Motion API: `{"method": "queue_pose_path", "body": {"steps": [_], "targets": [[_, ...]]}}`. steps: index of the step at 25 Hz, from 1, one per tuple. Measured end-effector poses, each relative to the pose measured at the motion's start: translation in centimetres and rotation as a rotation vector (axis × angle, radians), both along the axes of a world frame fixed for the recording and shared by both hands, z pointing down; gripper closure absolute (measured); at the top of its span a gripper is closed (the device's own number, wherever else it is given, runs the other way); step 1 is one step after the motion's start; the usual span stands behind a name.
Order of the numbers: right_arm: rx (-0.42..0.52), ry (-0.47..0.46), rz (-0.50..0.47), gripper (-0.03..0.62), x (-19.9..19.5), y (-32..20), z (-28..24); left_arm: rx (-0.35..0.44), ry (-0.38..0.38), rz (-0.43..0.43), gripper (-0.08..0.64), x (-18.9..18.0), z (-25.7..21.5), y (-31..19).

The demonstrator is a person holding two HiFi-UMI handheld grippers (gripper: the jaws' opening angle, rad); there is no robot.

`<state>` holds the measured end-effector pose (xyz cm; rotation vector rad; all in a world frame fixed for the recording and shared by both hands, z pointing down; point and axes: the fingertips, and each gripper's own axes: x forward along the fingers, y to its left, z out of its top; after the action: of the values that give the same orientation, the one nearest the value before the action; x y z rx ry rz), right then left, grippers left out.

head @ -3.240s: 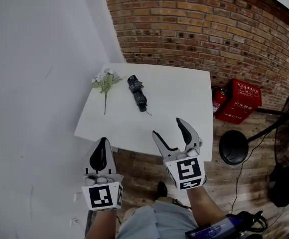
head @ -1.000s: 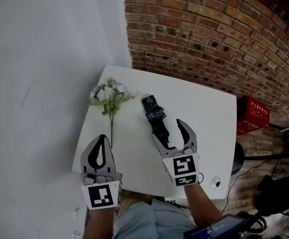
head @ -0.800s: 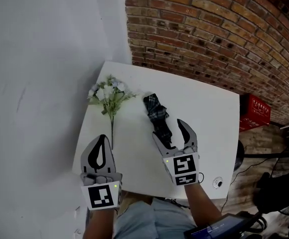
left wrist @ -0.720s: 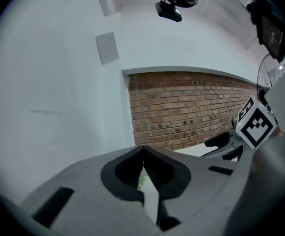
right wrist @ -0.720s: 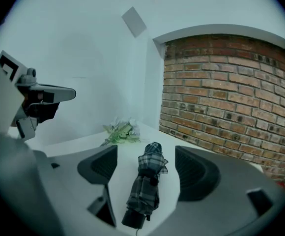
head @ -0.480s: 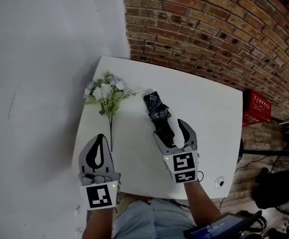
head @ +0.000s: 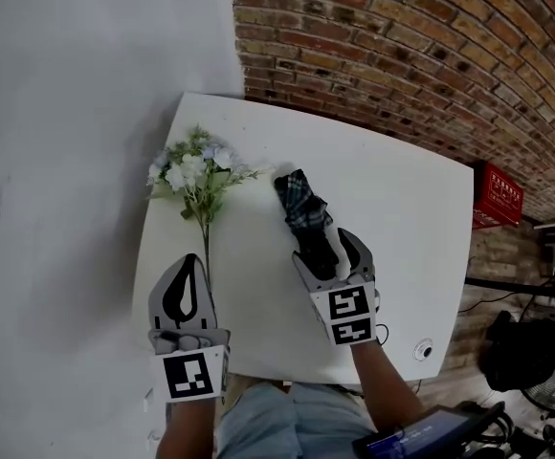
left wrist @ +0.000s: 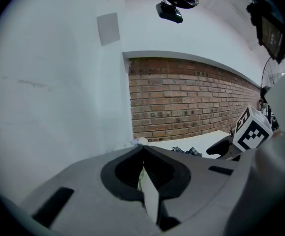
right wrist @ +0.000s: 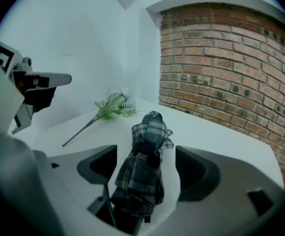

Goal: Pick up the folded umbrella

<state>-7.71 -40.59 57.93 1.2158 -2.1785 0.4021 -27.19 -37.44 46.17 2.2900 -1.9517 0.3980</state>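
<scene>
The folded umbrella (head: 304,210), dark plaid with a black handle end, lies on the white table (head: 407,213). My right gripper (head: 325,249) is open, its jaws standing either side of the umbrella's near end. In the right gripper view the umbrella (right wrist: 142,173) lies between the jaws of this gripper (right wrist: 146,151), with a gap on each side. My left gripper (head: 189,264) is shut and holds nothing, low over the table's near left edge. The left gripper view shows its closed tips (left wrist: 143,149), with the umbrella (left wrist: 189,152) off to the right.
A bunch of artificial flowers (head: 196,175) lies left of the umbrella, its stem pointing toward the left gripper. A white wall borders the table's left side, a brick wall (head: 402,46) its far side. A red box (head: 499,196) stands on the floor at right.
The right gripper has moved forward over the table until its open jaws straddle the umbrella's near end. The left gripper has stayed shut and has barely moved.
</scene>
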Motion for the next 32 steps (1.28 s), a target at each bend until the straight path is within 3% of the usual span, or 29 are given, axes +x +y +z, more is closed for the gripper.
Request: {"method": "queue_pose_path", "body": {"steps": [15,32], "targets": [[-0.178,0.049,-0.001,0.219,0.0,0.6,5.3,-0.038,0.007,-0.001,0.554,-0.9,2.4,-1.6],[-0.195,0.045,0.013,0.253,-0.2,0.8,5.5,-0.031,0.016,0.002,0.554,-1.3,2.6,-1.4]]}}
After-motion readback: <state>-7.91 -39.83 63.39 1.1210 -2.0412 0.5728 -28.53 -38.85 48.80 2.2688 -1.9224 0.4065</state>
